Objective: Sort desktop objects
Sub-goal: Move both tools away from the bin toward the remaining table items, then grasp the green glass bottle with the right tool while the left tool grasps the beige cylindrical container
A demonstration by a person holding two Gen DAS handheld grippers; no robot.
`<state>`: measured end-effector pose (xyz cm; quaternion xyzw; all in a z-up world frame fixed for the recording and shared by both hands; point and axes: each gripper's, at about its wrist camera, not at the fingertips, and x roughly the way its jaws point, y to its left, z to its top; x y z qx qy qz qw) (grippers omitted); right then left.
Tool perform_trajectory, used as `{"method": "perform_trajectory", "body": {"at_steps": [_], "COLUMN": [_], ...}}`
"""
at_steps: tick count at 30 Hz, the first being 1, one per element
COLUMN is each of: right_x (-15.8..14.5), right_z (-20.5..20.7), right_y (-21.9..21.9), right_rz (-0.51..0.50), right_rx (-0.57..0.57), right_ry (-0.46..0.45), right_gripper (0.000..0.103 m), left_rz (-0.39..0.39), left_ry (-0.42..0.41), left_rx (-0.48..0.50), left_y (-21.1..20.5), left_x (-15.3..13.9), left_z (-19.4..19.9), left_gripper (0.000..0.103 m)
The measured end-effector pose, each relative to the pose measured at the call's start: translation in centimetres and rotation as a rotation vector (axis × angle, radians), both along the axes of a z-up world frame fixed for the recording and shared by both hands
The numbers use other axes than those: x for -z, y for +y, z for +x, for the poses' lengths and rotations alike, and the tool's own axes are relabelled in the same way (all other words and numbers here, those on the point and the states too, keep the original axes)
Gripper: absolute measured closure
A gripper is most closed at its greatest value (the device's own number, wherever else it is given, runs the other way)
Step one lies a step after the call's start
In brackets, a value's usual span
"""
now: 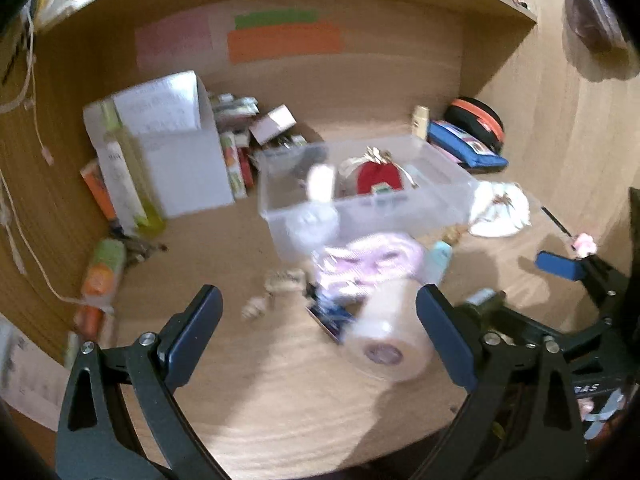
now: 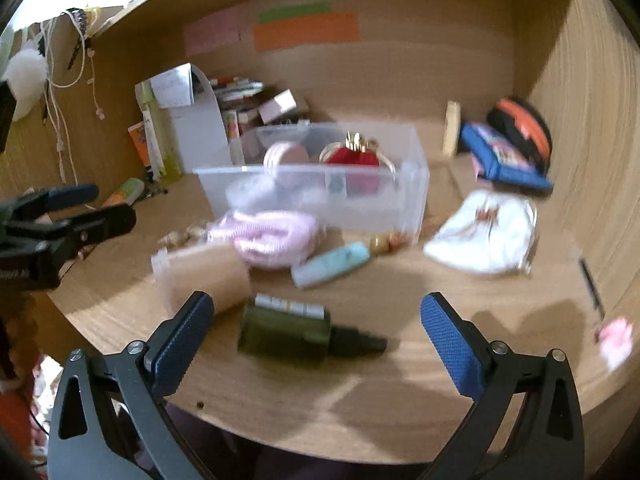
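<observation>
We hold both tongs wide and empty: left tongs (image 1: 320,336) by the tape roll (image 1: 390,338), right tongs (image 2: 318,330) over the green bottle (image 2: 286,330), both before the clear bin (image 2: 416,184), ready to load.

The left gripper (image 1: 320,334) has black triangular-cutout arms, silver screws and dark blue pads. The right gripper (image 2: 318,338) matches it, with brighter blue, knurled pads (image 2: 450,344).
</observation>
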<state>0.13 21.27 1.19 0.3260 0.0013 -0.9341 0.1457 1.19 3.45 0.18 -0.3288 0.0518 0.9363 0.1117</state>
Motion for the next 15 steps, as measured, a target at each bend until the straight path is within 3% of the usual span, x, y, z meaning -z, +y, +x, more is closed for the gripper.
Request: {"method": "perform_trajectory", "body": {"at_steps": [10,15], "right_x": [3.1,3.2], "right_z": [-2.0,-2.4], "right_y": [-0.1,-1.1], "right_rz": [-0.050,-0.018], "right_rx": [-0.042,-0.087], "right_ry": [-0.111,-0.102], "right_gripper": [0.001,0.013], "left_rz": [0.003,0.011], "left_ry": [-0.095,-0.156], "left_rx": [0.056,0.069], "left_y": [2.1,2.0], "left_x": [4.2,5.7], "left_z": [0.5,-0.5], "left_gripper": [0.005,0.005]}}
